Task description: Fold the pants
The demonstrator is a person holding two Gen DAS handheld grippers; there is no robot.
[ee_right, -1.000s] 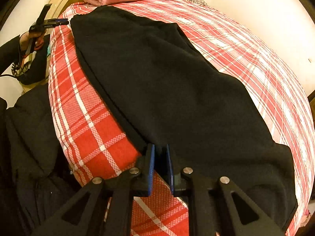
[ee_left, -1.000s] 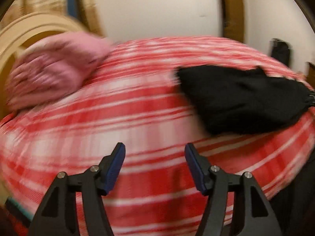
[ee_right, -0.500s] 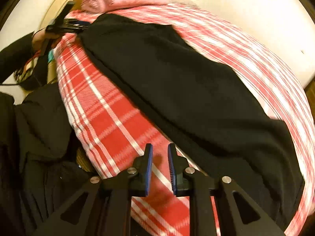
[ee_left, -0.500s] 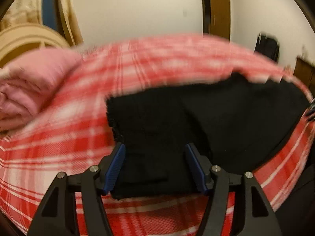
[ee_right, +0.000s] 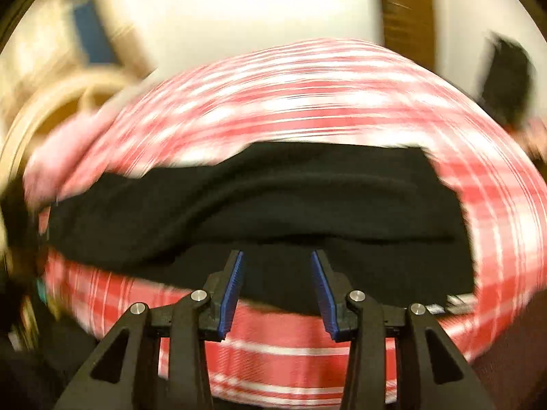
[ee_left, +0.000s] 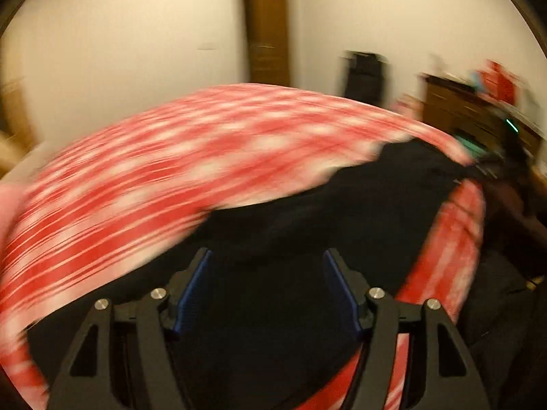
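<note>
Both views blurred. Left gripper [ee_left: 266, 290] and right gripper [ee_right: 277, 290] fingers wide over black pants [ee_right: 266, 201] on plaid bed [ee_right: 307, 102]. Left view alone shows dresser [ee_left: 478, 109]; right view, pink pillow [ee_right: 58, 157].

Both wrist cams sit low & close over the bed [ee_left: 212, 157], facing across it; both share black pants [ee_right: 273, 198].

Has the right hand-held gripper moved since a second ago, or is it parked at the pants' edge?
Yes. The right hand-held gripper has swung: the black pants now stretch across its view, not away toward the pink pillow, and its jaws have opened.
</note>
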